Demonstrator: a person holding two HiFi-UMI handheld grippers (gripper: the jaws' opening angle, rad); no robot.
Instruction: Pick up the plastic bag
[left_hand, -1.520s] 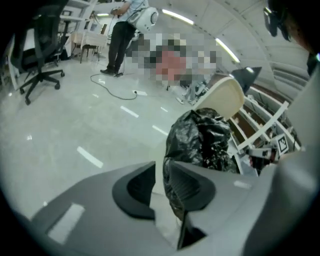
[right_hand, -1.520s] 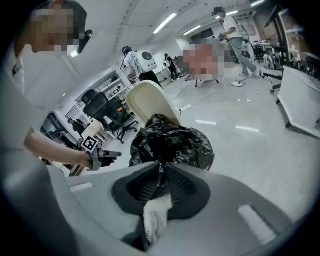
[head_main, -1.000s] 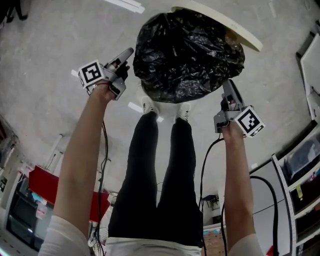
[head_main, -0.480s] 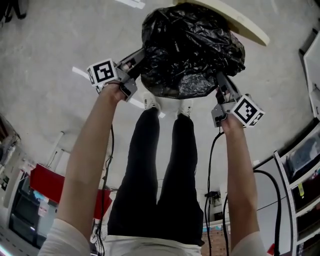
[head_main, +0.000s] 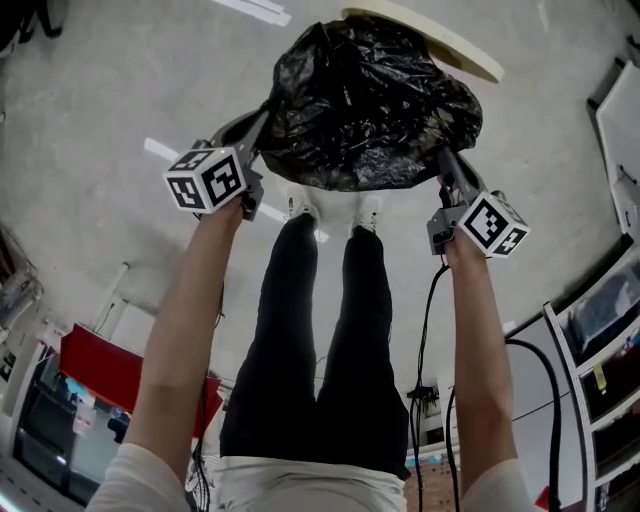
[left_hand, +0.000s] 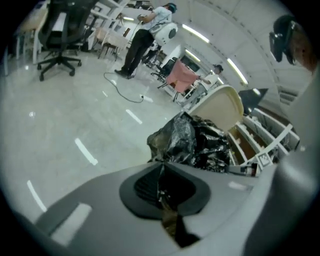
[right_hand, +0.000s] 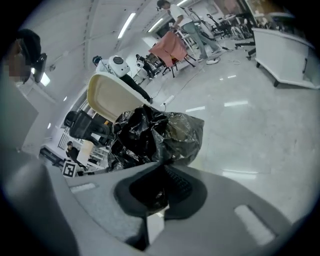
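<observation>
A full, crinkled black plastic bag (head_main: 370, 105) hangs between my two grippers above the grey floor. My left gripper (head_main: 262, 120) is shut on the bag's left edge, its jaws having just closed on the film. My right gripper (head_main: 442, 158) is shut on the bag's right edge, its jaws also just closed. In the left gripper view the black bag (left_hand: 200, 142) bulges past the closed jaws, with a strip of film pinched between them. The right gripper view shows the bag (right_hand: 155, 135) the same way. Fingertips are hidden by the plastic.
A cream round tabletop (head_main: 425, 38) lies just beyond the bag. The person's legs and white shoes (head_main: 330, 215) stand under it. Shelving (head_main: 600, 350) is at the right, a red box (head_main: 95, 375) at lower left. An office chair (left_hand: 57, 35) and other people stand far off.
Both grippers moved in onto the bag's sides and shut on it. The left gripper rolled and rose, and the bag lifted with it.
</observation>
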